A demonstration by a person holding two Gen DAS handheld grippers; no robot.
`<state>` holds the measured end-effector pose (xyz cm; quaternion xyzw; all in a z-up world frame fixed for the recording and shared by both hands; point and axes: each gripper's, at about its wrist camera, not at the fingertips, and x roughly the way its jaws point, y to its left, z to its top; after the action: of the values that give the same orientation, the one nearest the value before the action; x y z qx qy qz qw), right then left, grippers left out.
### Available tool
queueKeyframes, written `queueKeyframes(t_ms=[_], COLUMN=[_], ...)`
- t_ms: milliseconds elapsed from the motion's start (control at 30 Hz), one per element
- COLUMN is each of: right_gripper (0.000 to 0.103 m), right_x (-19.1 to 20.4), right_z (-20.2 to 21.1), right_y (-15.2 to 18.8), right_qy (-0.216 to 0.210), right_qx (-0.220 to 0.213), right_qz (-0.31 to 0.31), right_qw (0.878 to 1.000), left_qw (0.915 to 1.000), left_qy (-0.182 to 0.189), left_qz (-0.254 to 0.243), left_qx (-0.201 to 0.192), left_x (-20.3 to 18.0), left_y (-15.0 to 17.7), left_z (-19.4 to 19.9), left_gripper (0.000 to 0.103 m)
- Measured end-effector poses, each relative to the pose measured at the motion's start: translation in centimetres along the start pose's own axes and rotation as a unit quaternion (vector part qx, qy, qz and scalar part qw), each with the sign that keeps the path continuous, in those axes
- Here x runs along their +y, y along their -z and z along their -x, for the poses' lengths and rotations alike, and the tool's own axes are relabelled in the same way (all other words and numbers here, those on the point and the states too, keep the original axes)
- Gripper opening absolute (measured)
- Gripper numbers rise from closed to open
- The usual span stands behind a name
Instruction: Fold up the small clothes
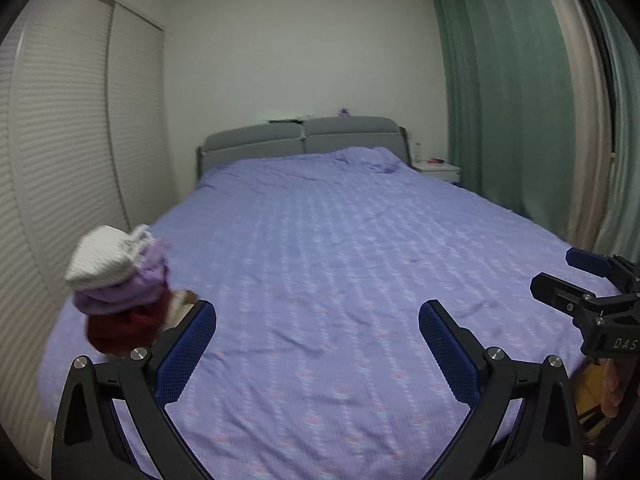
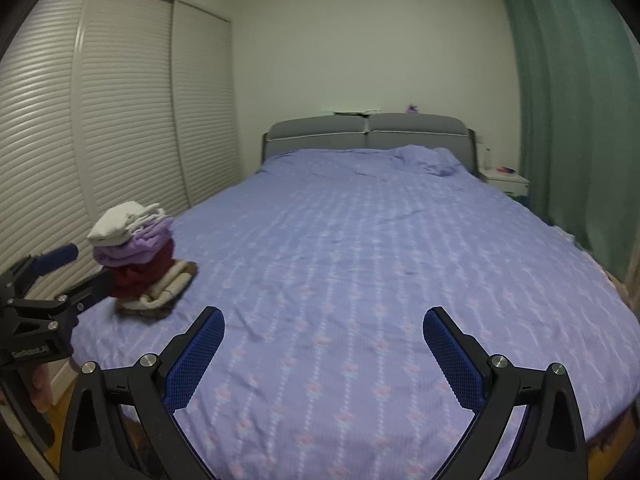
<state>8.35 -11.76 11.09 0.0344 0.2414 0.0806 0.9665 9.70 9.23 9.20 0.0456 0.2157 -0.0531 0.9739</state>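
A stack of folded small clothes (image 1: 120, 292) stands on the bed's near left corner: white on top, then lilac, dark red, and cream and brown at the bottom. It also shows in the right wrist view (image 2: 138, 260). My left gripper (image 1: 318, 320) is open and empty above the bed, just right of the stack. My right gripper (image 2: 324, 326) is open and empty over the bed's near middle. Each gripper shows in the other's view, the right (image 1: 560, 276) at the far right edge, the left (image 2: 84, 276) beside the stack.
The bed (image 1: 340, 248) has a lilac patterned cover and a grey headboard (image 1: 304, 136). A slatted wardrobe (image 1: 60, 160) runs along the left. Green curtains (image 1: 500, 100) hang at the right. A white nightstand (image 1: 438, 170) stands by the headboard.
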Motion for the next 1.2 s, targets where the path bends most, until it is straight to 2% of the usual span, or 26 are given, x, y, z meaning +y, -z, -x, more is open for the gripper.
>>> queueKeyframes(t_ms=[167, 433, 1200], right_gripper=[0.101, 0.101, 0.101], right_x=[-2.2, -3.6, -4.0], right_z=[2.1, 3.2, 2.5], right_y=[1.1, 2.3, 2.5], right_qy=[0.011, 0.014, 0.014], right_qx=[-0.003, 0.0, 0.012], right_qz=[-0.012, -0.022, -0.032], right_qw=[1.0, 1.0, 0.999], left_qw=[0.9997, 0.9997, 0.9993], left_qy=[0.02, 0.011, 0.02], left_qz=[0.005, -0.016, -0.011], left_qx=[0.011, 0.015, 0.029], left_x=[-2.2, -4.2, -4.1], left_y=[0.4, 1.2, 1.5], left_z=[-0.2, 0.4, 0.3], left_gripper=[0.103, 0.103, 0.103])
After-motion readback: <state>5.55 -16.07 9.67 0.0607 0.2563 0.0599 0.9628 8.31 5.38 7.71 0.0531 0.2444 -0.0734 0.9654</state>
